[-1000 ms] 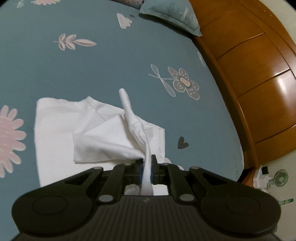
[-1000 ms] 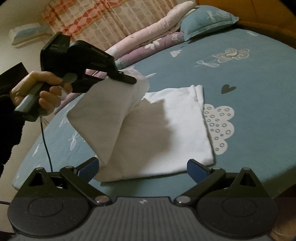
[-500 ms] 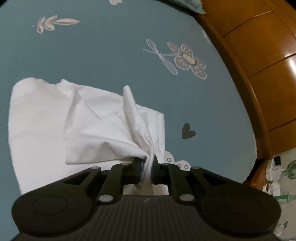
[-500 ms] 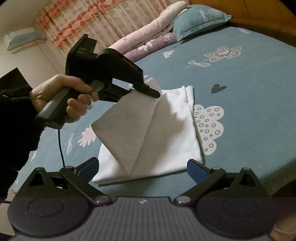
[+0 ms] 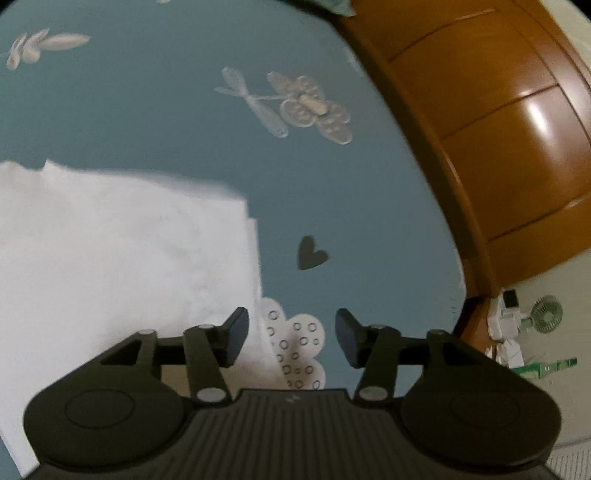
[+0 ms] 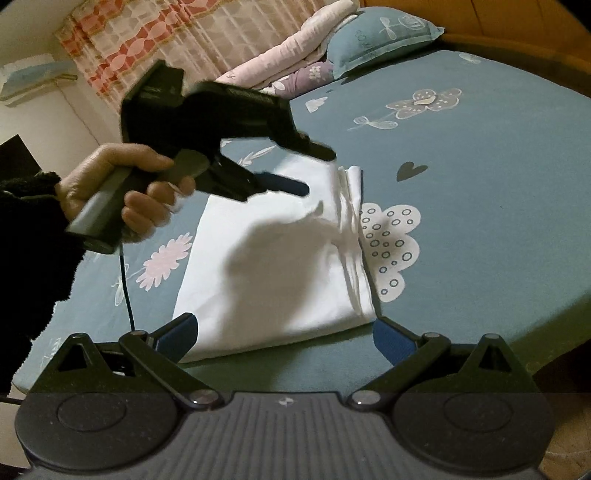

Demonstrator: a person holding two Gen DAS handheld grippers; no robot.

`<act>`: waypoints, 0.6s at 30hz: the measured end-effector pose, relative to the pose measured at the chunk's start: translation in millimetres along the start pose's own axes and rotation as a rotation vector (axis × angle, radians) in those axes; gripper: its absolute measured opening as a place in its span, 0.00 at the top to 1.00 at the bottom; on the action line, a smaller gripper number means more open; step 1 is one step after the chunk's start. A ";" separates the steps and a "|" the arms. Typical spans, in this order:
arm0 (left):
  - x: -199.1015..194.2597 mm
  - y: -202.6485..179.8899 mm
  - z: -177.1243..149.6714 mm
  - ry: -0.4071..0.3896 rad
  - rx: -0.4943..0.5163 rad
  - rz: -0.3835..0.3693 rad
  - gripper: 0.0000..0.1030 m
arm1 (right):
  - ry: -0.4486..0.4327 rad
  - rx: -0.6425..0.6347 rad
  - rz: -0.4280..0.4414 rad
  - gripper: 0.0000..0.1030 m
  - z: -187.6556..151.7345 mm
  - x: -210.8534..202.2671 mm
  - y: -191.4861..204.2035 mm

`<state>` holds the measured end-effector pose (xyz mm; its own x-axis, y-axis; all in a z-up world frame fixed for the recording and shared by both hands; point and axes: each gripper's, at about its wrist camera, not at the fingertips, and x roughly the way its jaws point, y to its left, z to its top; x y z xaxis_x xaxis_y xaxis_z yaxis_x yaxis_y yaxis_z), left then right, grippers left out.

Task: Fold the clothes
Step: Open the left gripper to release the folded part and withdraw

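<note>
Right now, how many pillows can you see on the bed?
1: a teal pillow at the head of the bed, beside the rolled pink and purple bedding. More may be hidden behind that bedding or outside the view.

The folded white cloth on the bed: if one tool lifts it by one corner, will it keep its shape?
Probably not. The white cloth lies as thin stacked layers with loose edges at its right side, so it would likely droop and unfold. It looks light for its size. On the soft bed sheet it would probably bunch rather than slide when pushed.
</note>
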<state>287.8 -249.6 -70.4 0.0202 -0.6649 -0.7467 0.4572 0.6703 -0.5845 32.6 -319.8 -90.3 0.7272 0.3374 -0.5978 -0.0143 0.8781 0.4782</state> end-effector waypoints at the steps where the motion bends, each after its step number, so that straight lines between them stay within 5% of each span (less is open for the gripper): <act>1: -4.6 -0.2 -1.5 -0.004 0.012 0.004 0.45 | 0.000 -0.004 0.000 0.00 -0.2 -0.3 0.8; 7: -32.3 -2.7 -16.7 -0.047 0.114 0.061 0.38 | -0.003 -0.015 0.001 0.00 -1.3 -2.1 3.1; 18: -69.0 12.2 -130.0 -0.189 0.506 0.370 0.30 | 0.001 0.055 0.082 0.00 3.9 1.2 -18.2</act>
<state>176.5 -152.7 -67.3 0.3915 -0.4976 -0.7740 0.7510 0.6589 -0.0437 36.4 -336.6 -97.3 0.7245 0.4079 -0.5557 -0.0363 0.8276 0.5601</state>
